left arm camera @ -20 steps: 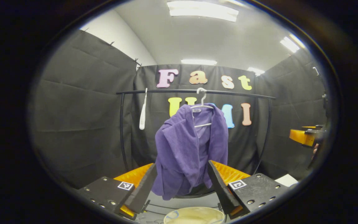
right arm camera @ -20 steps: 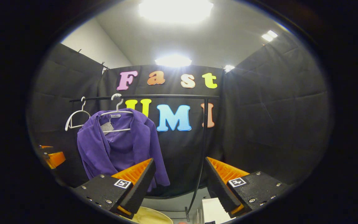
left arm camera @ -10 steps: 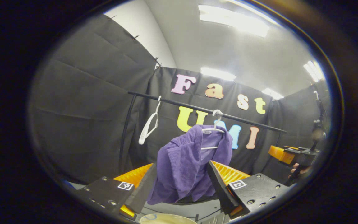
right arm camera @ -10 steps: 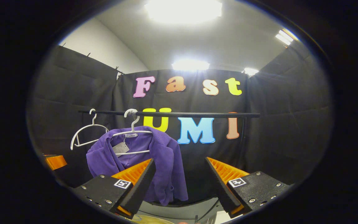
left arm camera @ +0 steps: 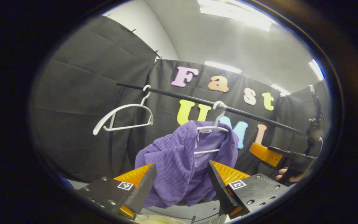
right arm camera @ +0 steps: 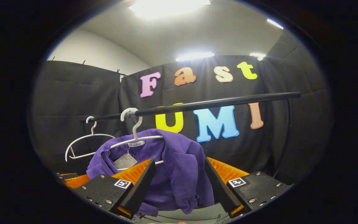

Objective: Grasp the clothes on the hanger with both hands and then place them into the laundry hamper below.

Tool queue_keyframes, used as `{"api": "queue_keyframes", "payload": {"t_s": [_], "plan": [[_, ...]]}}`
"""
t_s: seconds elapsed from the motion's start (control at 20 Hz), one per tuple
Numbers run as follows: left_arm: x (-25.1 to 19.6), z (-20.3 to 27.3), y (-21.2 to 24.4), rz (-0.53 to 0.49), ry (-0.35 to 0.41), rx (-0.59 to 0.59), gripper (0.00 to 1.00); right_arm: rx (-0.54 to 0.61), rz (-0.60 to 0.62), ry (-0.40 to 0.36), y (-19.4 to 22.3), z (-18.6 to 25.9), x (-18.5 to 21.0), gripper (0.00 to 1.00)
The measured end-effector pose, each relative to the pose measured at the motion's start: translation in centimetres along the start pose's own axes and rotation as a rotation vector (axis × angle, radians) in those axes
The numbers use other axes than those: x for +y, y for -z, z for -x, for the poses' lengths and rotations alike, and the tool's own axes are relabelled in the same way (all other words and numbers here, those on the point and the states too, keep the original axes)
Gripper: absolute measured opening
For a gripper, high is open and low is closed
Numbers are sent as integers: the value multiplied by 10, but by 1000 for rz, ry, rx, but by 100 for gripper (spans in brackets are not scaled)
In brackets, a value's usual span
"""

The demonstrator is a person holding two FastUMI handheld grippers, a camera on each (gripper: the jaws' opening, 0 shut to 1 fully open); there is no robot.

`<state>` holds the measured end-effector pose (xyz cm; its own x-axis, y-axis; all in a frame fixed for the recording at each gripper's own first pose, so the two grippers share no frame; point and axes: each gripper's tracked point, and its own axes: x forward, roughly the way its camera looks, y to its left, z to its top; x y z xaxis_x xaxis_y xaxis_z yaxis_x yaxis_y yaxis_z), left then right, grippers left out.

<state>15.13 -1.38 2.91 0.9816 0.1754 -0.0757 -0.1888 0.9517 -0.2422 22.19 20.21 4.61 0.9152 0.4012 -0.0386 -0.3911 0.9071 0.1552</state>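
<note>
A purple ribbed jacket point(left arm camera: 182, 161) point(right arm camera: 176, 168) hangs on a white hanger point(left arm camera: 213, 127) point(right arm camera: 135, 137) from a black rail point(left arm camera: 204, 102) point(right arm camera: 216, 102). My left gripper point(left arm camera: 180, 183) is open, and the jacket's left shoulder and sleeve show between its fingers without being pinched. My right gripper point(right arm camera: 179, 183) is open too, with the jacket's right shoulder between its fingers. The right gripper point(left arm camera: 266, 154) also appears at the right of the left gripper view, beside the jacket, with a hand under it. A pale rim at the bottom edge may be the hamper point(left arm camera: 163, 220).
An empty white hanger point(left arm camera: 121, 116) point(right arm camera: 84, 141) hangs on the same rail to the left of the jacket. The rail's curved black uprights point(left arm camera: 112, 137) stand behind. Black cloth walls close in on all sides.
Both grippers have moved up and closer to the jacket, which now looms larger between each pair of fingers. The hamper's rim has slid almost off the bottom edge. Both stay open.
</note>
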Motion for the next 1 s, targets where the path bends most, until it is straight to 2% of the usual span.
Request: {"api": "queue_keyframes", "payload": {"t_s": [0.05,0.1,0.2,0.25,0.35,0.45,0.5,0.55,0.6,0.65,0.7,0.75,0.85,0.9,0.95,1.0], "plan": [[-1,-11,5,-16,-35,5,96,7,-9,-12,3,-12,-2,95],[2,-22,9,-31,-86,8,99,6,-17,-17,4,-22,-5,97],[3,-43,20,-47,-158,25,99,4,-28,-37,5,-41,-10,97],[1,-53,25,-49,-175,32,99,6,-37,-50,8,-51,-12,96],[-3,-72,34,-40,-197,46,89,13,-73,-74,13,-68,-17,96],[0,-88,37,-47,-243,40,99,22,-113,-104,18,-82,-18,95],[1,-95,38,-52,-264,38,95,31,-129,-117,22,-89,-18,95],[2,-100,40,-59,-283,36,99,42,-142,-131,28,-96,-15,95],[3,-104,40,-66,-303,33,94,55,-151,-146,33,-100,-12,95],[3,-105,38,-69,-318,25,94,65,-155,-162,37,-104,-9,91],[3,-107,37,-71,-331,18,99,67,-149,-175,38,-108,-6,95],[3,-111,39,-78,-348,11,94,62,-138,-182,39,-110,-5,95],[6,-116,39,-105,-382,4,92,54,-113,-191,42,-114,-4,95],[13,-117,38,-126,-425,-3,92,55,-107,-195,44,-115,-4,95],[19,-118,38,-128,-453,-9,78,56,-105,-198,46,-115,-4,95],[19,-120,38,-117,-448,-13,65,55,-107,-196,46,-118,-6,95]]}}
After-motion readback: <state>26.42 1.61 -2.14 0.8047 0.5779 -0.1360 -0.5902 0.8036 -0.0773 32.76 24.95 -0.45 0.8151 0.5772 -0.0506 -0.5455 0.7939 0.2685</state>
